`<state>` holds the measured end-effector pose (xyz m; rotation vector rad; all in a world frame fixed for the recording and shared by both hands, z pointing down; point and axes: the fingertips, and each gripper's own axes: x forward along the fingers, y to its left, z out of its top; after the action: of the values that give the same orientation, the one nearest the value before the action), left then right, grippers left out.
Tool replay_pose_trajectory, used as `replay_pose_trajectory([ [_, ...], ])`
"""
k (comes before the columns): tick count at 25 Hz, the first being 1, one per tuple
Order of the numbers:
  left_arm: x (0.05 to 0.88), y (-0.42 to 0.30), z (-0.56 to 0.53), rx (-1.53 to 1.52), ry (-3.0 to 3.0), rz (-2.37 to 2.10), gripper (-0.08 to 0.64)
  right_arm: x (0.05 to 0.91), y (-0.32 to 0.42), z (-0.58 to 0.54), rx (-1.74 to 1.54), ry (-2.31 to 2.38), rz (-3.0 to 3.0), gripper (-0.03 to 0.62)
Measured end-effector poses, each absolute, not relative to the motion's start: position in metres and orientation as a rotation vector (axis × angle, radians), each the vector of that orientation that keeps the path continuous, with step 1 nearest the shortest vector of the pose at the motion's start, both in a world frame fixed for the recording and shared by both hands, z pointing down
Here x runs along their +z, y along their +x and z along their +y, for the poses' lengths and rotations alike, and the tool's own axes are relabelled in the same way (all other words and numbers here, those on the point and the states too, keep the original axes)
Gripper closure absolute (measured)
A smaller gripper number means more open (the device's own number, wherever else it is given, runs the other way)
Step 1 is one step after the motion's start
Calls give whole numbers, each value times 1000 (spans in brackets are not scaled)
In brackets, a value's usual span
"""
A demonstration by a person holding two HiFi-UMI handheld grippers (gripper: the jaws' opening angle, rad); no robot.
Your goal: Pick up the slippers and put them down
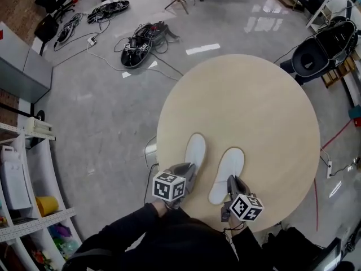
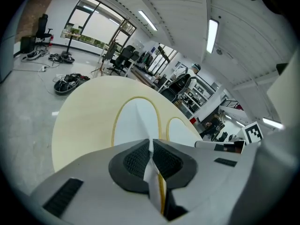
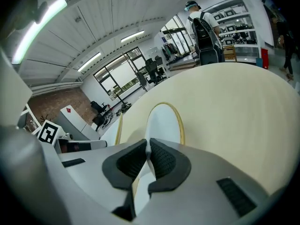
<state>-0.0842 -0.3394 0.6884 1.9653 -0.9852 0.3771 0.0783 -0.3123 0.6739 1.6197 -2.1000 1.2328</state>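
Note:
Two flat white slippers with tan edging lie side by side on the round table (image 1: 248, 95), toes pointing away from me. My left gripper (image 1: 186, 173) is shut on the heel edge of the left slipper (image 1: 196, 149), whose white sole (image 2: 136, 123) stretches out ahead of the pads. My right gripper (image 1: 232, 184) is shut on the heel of the right slipper (image 1: 228, 168), also seen as a white oval (image 3: 163, 122) beyond its jaws. In the left gripper view the right slipper (image 2: 180, 130) shows beside it.
The pale wooden table's near rim (image 1: 169, 199) is just under my hands. On the floor beyond lie cables and gear (image 1: 141, 41); a black bag (image 1: 321, 47) sits at upper right and shelving (image 1: 28, 185) stands at left.

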Motion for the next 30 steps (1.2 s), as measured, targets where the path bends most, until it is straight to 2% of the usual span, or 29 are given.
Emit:
replay_pose_trajectory([
  [7,698,-139,-375,351,1949,-1012,528,671,20,-357,1204,1596,-2130,563],
  [19,717,-190,-428,375,1875,-1125,528,680,-50,-432,1208,1440,-2237,563],
  [30,744,-207,-457,409,1845,-1107,528,721,-93,-465,1342,1327,-2193,563],
])
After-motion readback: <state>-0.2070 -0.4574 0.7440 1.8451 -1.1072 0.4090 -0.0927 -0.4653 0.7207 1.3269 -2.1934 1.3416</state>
